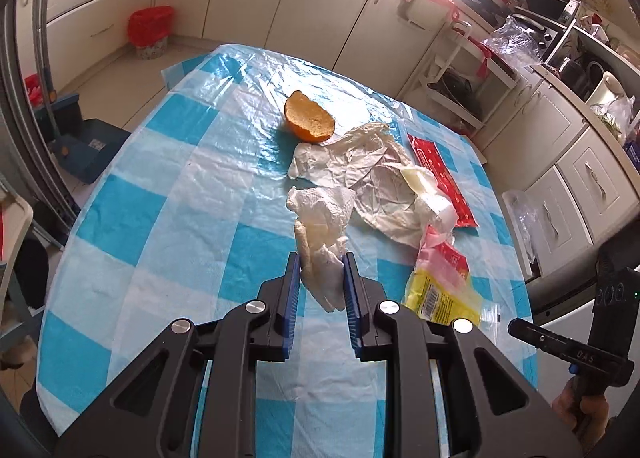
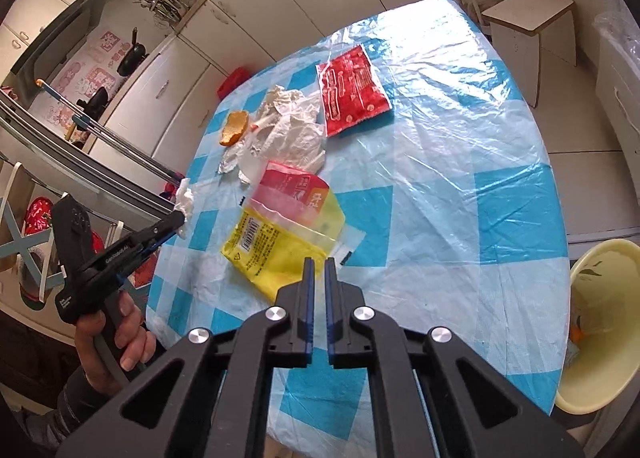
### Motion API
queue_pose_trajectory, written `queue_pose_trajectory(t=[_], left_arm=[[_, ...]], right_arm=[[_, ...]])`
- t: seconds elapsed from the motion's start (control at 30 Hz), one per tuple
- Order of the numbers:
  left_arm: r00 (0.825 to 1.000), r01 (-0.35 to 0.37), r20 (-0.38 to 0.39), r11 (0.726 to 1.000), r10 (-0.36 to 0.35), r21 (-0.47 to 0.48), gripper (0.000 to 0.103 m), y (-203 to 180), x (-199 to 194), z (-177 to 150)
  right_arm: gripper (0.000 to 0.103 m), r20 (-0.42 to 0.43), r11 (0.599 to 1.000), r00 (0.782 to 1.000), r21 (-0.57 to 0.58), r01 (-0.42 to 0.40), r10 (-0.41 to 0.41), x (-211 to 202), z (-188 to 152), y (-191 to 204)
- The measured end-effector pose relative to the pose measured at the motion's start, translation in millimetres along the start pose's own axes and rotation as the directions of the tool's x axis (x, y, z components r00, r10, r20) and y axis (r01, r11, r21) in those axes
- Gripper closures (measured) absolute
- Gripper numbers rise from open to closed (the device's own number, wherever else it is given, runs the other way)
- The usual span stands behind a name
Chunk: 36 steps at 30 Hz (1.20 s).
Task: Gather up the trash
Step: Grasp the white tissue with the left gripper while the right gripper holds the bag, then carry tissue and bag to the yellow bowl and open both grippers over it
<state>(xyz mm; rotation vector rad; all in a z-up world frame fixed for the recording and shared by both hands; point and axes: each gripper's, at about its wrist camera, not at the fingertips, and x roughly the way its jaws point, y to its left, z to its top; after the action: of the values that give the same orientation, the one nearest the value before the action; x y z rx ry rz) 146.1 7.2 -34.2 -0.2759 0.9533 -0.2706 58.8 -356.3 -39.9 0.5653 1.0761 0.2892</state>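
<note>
- The left hand (image 2: 116, 332) wrapped the pistol grip low at the table's (image 2: 460, 177) left edge, sleeve trailing below, its tool angled up and over the cloth.
- The left gripper (image 1: 322, 284) tipped downward, jaws nearly together and pinched on a white tissue (image 1: 322, 217), which bunched between the blue pads and spilled ahead of them.
- Beyond it sat an orange peel (image 1: 309, 117), touching crumpled paper (image 1: 372, 173) that spread rightward.
- Right of the paper lay a red packet (image 1: 444, 177), flat on the cloth.
- The yellow wrapper (image 2: 276, 242) lay just ahead of the right gripper (image 2: 319, 278), a clear pink bag over its far end.
- The right gripper pointed steeply down, jaws closed to a thin slit with nothing between them.
- At the far right, below the table's edge, stood a pale bin (image 2: 600, 338), mouth open.
</note>
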Motion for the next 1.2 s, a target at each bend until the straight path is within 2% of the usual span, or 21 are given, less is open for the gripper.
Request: queue_pose_trajectory(t=[0.03, 0.1, 0.2, 0.23, 0.3, 0.43, 0.67, 0.9, 1.03, 1.2], left_arm=[[1.0, 0.0, -0.003, 1.0, 0.0, -0.002, 0.083, 2, -2, -3], [1.0, 0.001, -0.004, 1.0, -0.001, -0.006, 0.083, 4, -5, -7], [1.0, 0.007, -0.007, 1.0, -0.007, -0.008, 0.083, 6, -10, -13], [1.0, 0.009, -0.009, 1.0, -0.009, -0.006, 0.083, 5, -11, -14], [1.0, 0.013, -0.008, 1.0, -0.013, 0.0, 0.083, 3, -13, -15], [1.0, 0.022, 0.002, 0.999, -0.022, 0.024, 0.083, -3, -19, -16], [0.999, 0.037, 0.03, 0.996, -0.039, 0.08, 0.083, -16, -37, -19], [0.997, 0.069, 0.026, 0.991, -0.072, 0.118, 0.083, -36, -44, -29], [0.995, 0.095, 0.009, 0.982, -0.098, 0.161, 0.083, -57, -47, -37], [0.989, 0.149, -0.026, 0.961, -0.147, 0.232, 0.083, -98, -46, -52]], right_arm=[[0.083, -0.005, 1.0, 1.0, 0.016, 0.012, -0.012, 3, 0, -2], [0.048, -0.007, 0.999, 1.0, 0.039, 0.022, -0.022, 6, 0, -5], [0.047, -0.013, 0.999, 1.0, 0.049, -0.02, 0.02, 13, 1, -1], [0.047, -0.015, 0.999, 1.0, 0.045, -0.027, 0.027, 17, 1, 2], [0.056, -0.02, 0.999, 1.0, 0.029, -0.021, 0.022, 24, 0, 10], [0.097, -0.033, 0.999, 0.999, 0.018, -0.026, 0.027, 36, 1, 18], [0.1, 0.05, 0.999, 0.998, -0.039, -0.027, 0.029, 12, 3, 31], [0.1, 0.135, 0.996, 0.991, -0.079, 0.035, -0.024, -24, -2, 36], [0.1, 0.207, 0.986, 0.972, -0.101, 0.13, -0.107, -54, -6, 32], [0.1, 0.302, 0.967, 0.929, -0.068, 0.246, -0.215, -103, -22, 13]])
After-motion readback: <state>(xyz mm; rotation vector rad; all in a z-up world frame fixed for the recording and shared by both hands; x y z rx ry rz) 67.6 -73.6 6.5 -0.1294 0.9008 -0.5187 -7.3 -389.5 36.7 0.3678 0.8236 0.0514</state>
